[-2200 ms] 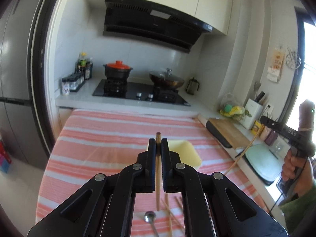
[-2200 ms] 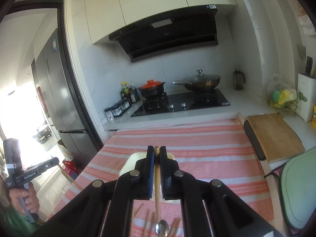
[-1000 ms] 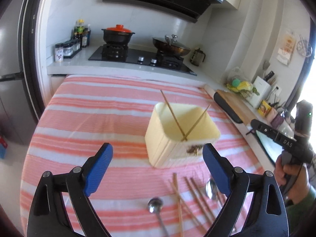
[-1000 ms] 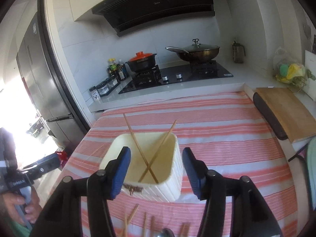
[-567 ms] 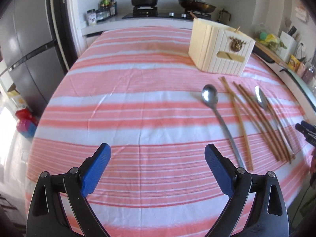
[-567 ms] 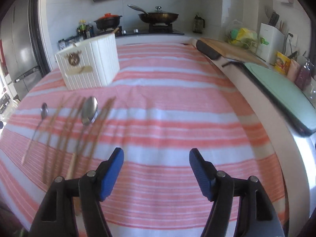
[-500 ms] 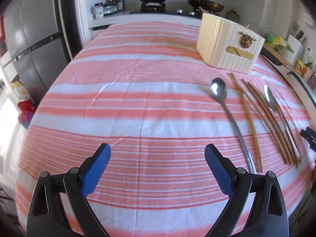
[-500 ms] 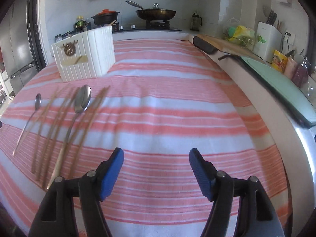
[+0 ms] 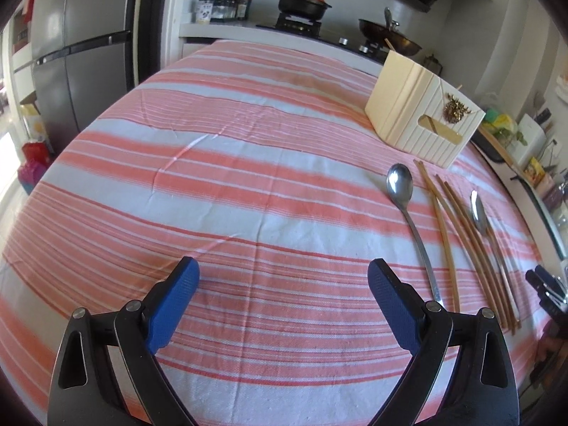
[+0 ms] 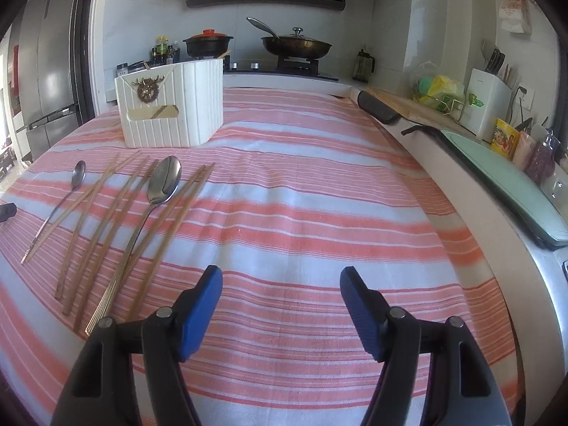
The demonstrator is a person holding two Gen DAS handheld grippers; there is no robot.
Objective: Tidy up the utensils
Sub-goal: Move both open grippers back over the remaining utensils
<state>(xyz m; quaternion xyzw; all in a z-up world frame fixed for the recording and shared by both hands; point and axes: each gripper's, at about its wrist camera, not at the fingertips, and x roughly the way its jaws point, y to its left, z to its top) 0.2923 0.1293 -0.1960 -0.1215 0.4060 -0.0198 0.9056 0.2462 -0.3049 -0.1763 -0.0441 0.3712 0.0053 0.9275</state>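
Both grippers have dropped low and drawn back toward the near edge of the table since a second ago, when they hung over the holder with two chopsticks crossed inside it. Left gripper (image 9: 283,284) has its blue pads spread wide over bare striped tablecloth (image 9: 220,184), holding and touching nothing. Right gripper (image 10: 281,282) is likewise spread wide and empty, above the cloth to the right of the utensils.

Just past the fingers, the loose utensils lie in a rough row on the cloth, handles toward the near edge. A small spoon (image 10: 72,186) lies at the left end with one chopstick beside it, then several more wooden chopsticks (image 10: 103,213), then a larger spoon (image 10: 161,186) whose handle runs down between chopsticks. In the left wrist view the spoon (image 9: 403,191) nearest that gripper lies left of the chopsticks (image 9: 458,220).

Farther back stands the cream ribbed utensil holder (image 10: 174,106), upright, just beyond the utensil tips. Thin chopstick ends (image 10: 224,54) poke above its rim; its inside is hidden from both views.

Beyond the table, a black pot with an orange lid (image 10: 207,43) and a lidded wok (image 10: 296,45) sit on the stove.
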